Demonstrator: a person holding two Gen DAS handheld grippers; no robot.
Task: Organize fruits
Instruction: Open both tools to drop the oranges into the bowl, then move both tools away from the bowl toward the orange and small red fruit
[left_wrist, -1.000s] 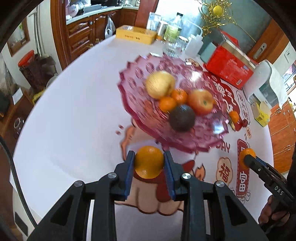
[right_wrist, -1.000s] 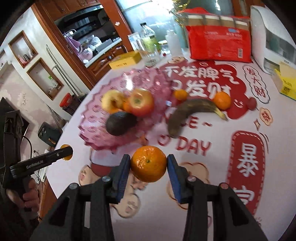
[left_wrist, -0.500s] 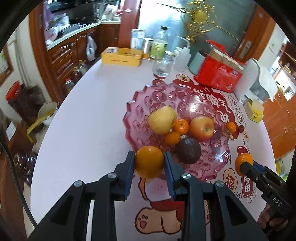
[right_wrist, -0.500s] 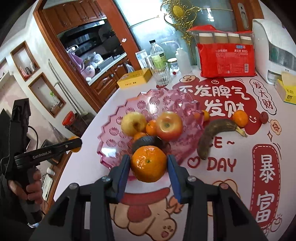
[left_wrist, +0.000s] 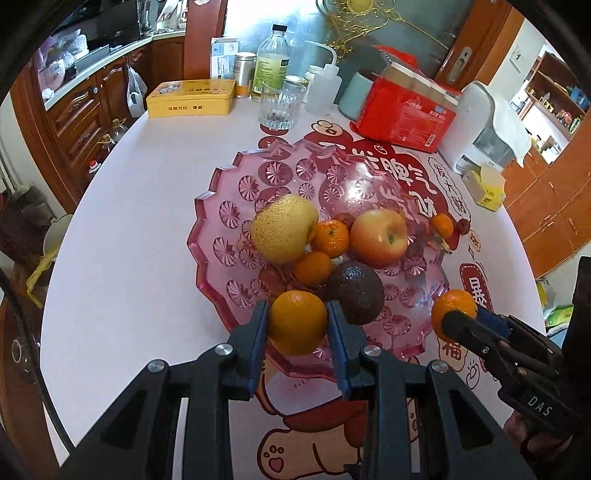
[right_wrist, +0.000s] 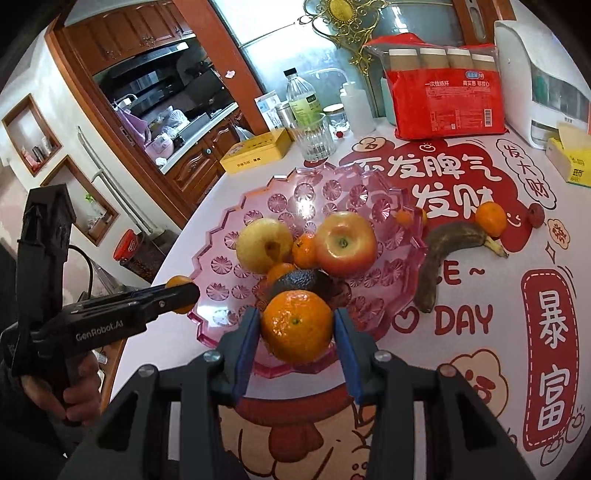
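Note:
A pink glass fruit plate (left_wrist: 221, 206) (right_wrist: 236, 273) holds a yellow pear (left_wrist: 282, 229), a red apple (left_wrist: 378, 238), two small tangerines (left_wrist: 330, 238) and a dark avocado (left_wrist: 354, 291). My left gripper (left_wrist: 297, 325) is shut on an orange (left_wrist: 297, 321) above the plate's near rim. My right gripper (right_wrist: 295, 328) is shut on a tangerine (right_wrist: 297, 325) above the plate's near edge. The right gripper also shows in the left wrist view (left_wrist: 458, 325); the left gripper shows in the right wrist view (right_wrist: 177, 291). A brown banana (right_wrist: 439, 254) and a tangerine (right_wrist: 490, 218) lie on the table right of the plate.
At the back stand a yellow tin (left_wrist: 192, 98), a glass (left_wrist: 280, 105), bottles (left_wrist: 271, 61), a red pack of paper cups (left_wrist: 404, 110) and a white appliance (left_wrist: 484, 129). A small red fruit (right_wrist: 535, 214) and a yellow box (right_wrist: 570, 162) lie at right.
Both grippers have lifted and carried their citrus fruits forward from above the tablecloth to over the plate's near rim. Both stay shut.

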